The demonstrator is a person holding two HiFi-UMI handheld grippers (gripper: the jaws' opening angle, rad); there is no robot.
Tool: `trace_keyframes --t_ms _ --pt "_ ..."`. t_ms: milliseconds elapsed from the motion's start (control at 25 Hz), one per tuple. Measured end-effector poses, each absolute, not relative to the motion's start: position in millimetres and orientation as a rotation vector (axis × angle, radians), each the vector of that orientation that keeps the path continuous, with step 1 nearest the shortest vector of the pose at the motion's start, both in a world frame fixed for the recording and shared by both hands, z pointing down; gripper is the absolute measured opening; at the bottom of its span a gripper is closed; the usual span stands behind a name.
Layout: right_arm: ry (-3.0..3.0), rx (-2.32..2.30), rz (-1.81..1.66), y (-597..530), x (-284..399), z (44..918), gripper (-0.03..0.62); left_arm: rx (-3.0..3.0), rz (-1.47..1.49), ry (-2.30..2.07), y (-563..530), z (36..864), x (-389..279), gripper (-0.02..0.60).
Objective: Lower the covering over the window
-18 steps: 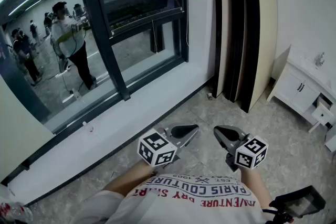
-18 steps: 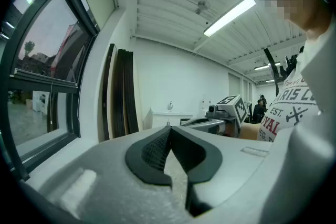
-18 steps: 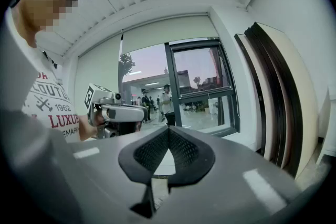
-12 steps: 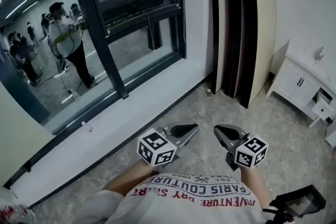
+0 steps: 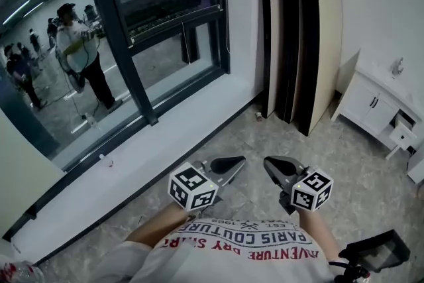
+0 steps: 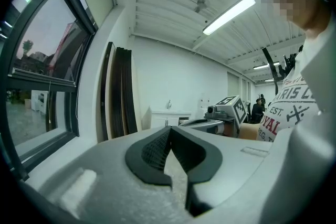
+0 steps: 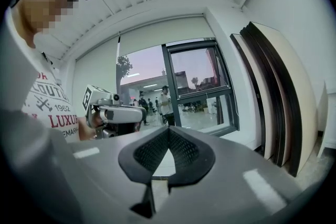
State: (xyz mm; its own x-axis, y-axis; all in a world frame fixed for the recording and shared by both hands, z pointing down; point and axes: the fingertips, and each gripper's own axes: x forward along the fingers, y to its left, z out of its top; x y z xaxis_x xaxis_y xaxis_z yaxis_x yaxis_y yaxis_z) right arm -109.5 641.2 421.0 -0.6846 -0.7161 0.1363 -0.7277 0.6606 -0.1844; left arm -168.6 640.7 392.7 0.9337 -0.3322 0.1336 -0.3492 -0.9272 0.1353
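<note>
The window [image 5: 165, 30] has a dark frame and a white sill [image 5: 172, 132] and fills the upper left of the head view. No covering hangs over the glass I can see. A thin cord [image 5: 227, 16] hangs by the frame's right edge. My left gripper [image 5: 232, 163] and right gripper [image 5: 273, 164] are held side by side in front of my chest, above the floor and short of the sill. Both are shut with nothing between the pads [image 6: 157, 147] [image 7: 181, 148]. In the right gripper view the window [image 7: 202, 86] lies ahead, with the left gripper [image 7: 118, 113] to its left.
Tall dark and cream boards [image 5: 301, 43] lean against the wall right of the window. A white cabinet [image 5: 374, 106] stands at the right. A small object [image 5: 258, 116] lies on the stone floor by the boards. People [image 5: 79, 50] show in the glass. A black device [image 5: 377, 252] is at lower right.
The head view has drifted slightly, so window, boards and cabinet sit a little further left. Both grippers keep the same pose, side by side and shut.
</note>
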Motion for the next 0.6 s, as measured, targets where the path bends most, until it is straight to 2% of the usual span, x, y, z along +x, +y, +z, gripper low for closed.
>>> trace_keyframes --t_ms 600 --pt "-2.802 1.297 0.361 633.9 -99.4 437.8 0.005 2.978 0.143 -0.334 647.9 397.8 -151.9 0.003"
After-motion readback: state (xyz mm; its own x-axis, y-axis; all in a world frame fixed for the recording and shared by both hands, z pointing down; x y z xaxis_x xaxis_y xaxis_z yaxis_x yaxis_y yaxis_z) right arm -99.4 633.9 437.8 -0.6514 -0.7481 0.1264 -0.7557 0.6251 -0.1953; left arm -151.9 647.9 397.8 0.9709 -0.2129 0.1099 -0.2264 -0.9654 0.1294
